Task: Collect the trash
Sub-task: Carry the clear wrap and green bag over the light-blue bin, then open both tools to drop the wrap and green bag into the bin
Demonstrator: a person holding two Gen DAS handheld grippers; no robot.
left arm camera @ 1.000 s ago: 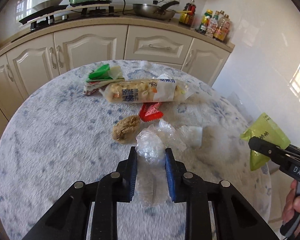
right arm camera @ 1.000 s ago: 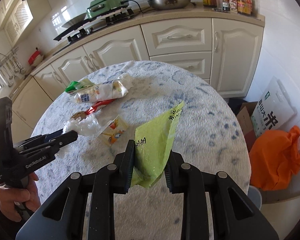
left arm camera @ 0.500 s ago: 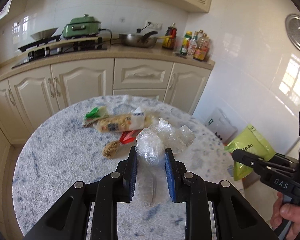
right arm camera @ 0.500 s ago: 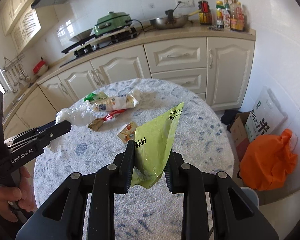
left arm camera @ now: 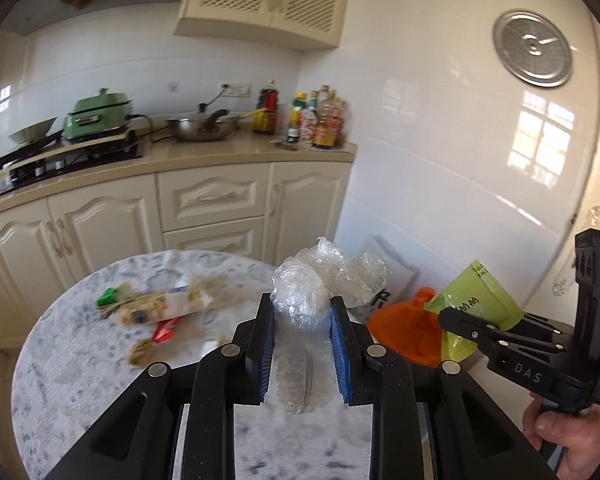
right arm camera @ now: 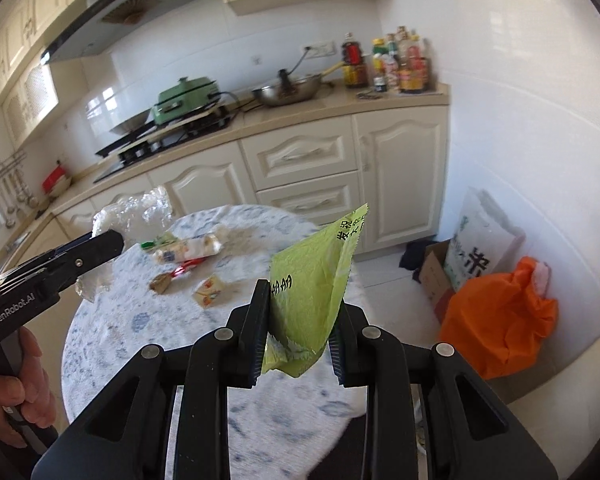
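My left gripper [left arm camera: 302, 334] is shut on a crumpled wad of clear plastic wrap [left arm camera: 324, 280], held up above the round table [left arm camera: 60, 380]. My right gripper [right arm camera: 300, 332] is shut on a flat lime-green snack bag [right arm camera: 316, 276], also lifted off the table. In the left wrist view the right gripper [left arm camera: 448, 316] shows at the right edge with the green bag [left arm camera: 480, 296]. In the right wrist view the left gripper [right arm camera: 112, 240] comes in from the left with the plastic wrap [right arm camera: 132, 212]. On the table lie a long snack packet [right arm camera: 188, 246], a red wrapper [right arm camera: 186, 268], a brown lump [right arm camera: 160, 282] and a small yellow packet [right arm camera: 210, 290].
An orange bag [right arm camera: 500, 320] sits on the floor to the right of the table, beside a white sack [right arm camera: 480, 240] and a cardboard box [right arm camera: 432, 276]. Cream cabinets [right arm camera: 300, 160] and a counter with a wok, a green cooker and bottles stand behind the table.
Both grippers have risen and drawn back from the table with their trash still held. The table now looks smaller and lower, and the orange bag has come into the left wrist view.
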